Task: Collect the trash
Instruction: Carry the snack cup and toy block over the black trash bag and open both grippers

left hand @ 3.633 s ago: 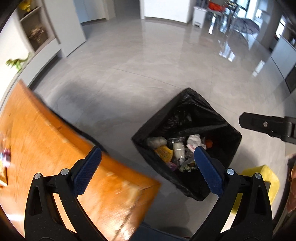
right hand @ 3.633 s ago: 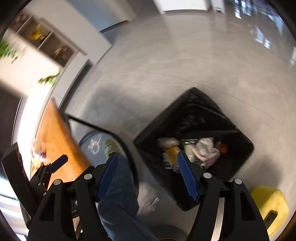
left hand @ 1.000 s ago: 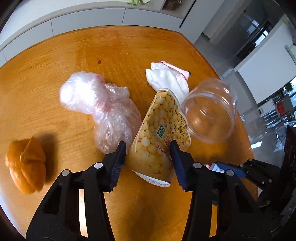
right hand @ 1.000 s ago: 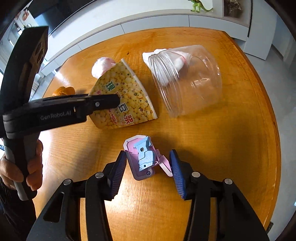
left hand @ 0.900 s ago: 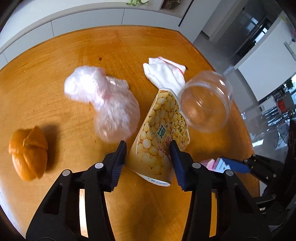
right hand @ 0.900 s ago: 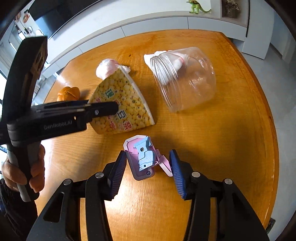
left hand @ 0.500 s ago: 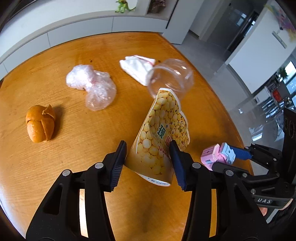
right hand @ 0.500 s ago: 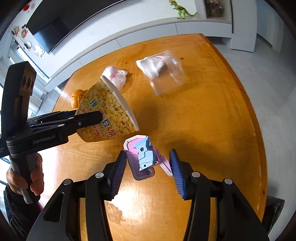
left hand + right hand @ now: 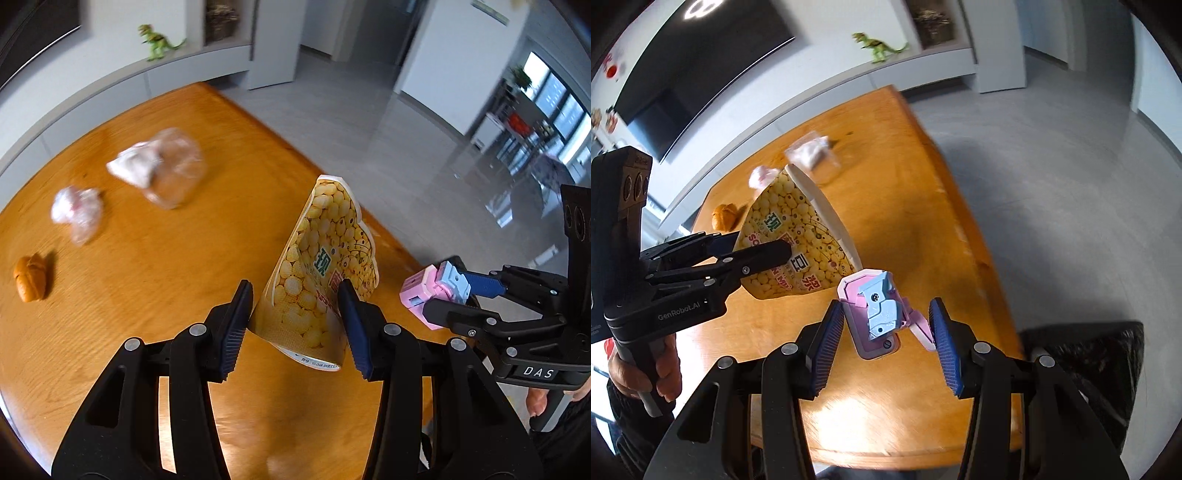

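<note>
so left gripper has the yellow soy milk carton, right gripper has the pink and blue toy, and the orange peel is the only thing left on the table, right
Not quite. The left gripper does hold the carton and the right gripper the toy, but the left wrist view shows more than the orange peel on the table: a clear jar and a crumpled plastic bag.

The clear jar [image 9: 173,173] on the table [image 9: 147,266] is smeared by blur, and the white thing [image 9: 131,168] at it has no clear shape. The crumpled plastic bag [image 9: 77,214] is fuzzy too. The orange lump [image 9: 31,277] is too blurry to tell what it is. In the right wrist view the black trash bag [image 9: 1100,362] is half hidden behind the right tool [image 9: 886,332] and cut off by the dark edge. The left tool [image 9: 750,251] covers part of the yellow snack bag [image 9: 798,240]. The hand [image 9: 646,373] holding it is partly cut off
</note>
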Motion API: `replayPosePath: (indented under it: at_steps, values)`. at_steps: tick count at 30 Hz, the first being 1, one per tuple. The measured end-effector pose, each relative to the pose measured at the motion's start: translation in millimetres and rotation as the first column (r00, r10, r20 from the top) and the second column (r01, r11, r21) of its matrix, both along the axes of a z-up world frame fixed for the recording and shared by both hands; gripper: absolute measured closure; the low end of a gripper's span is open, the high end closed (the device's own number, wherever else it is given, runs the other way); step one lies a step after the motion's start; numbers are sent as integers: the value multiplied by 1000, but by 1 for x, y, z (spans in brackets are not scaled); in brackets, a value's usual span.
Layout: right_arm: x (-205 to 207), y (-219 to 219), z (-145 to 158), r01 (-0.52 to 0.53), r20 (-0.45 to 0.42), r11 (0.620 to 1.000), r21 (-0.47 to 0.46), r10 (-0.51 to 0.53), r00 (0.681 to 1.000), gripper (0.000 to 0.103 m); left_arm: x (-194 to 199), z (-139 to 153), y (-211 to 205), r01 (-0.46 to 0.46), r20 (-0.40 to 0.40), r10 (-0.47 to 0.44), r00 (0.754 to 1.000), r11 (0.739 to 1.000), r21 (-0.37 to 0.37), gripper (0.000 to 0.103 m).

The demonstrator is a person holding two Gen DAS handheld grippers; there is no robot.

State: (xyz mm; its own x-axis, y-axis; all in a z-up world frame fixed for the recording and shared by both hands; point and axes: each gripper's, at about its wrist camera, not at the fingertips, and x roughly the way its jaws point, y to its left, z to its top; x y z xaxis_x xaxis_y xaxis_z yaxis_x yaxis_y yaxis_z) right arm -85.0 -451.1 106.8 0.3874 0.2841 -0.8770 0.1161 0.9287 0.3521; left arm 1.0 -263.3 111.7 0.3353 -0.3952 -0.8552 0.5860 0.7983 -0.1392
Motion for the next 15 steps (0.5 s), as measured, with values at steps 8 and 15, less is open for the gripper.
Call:
replayPosePath:
  at_steps: [8, 15]
  values:
    - [-89, -89, 3, 210, -27, 977, -44, -211, 977, 53, -67, -14, -111, 213, 0, -213, 977, 977, 28, 56]
    - [-168, -158, -7, 404, -75, 911, -86, -410, 909, 53, -126, -38, -204, 402, -29, -401, 916, 913, 71, 56]
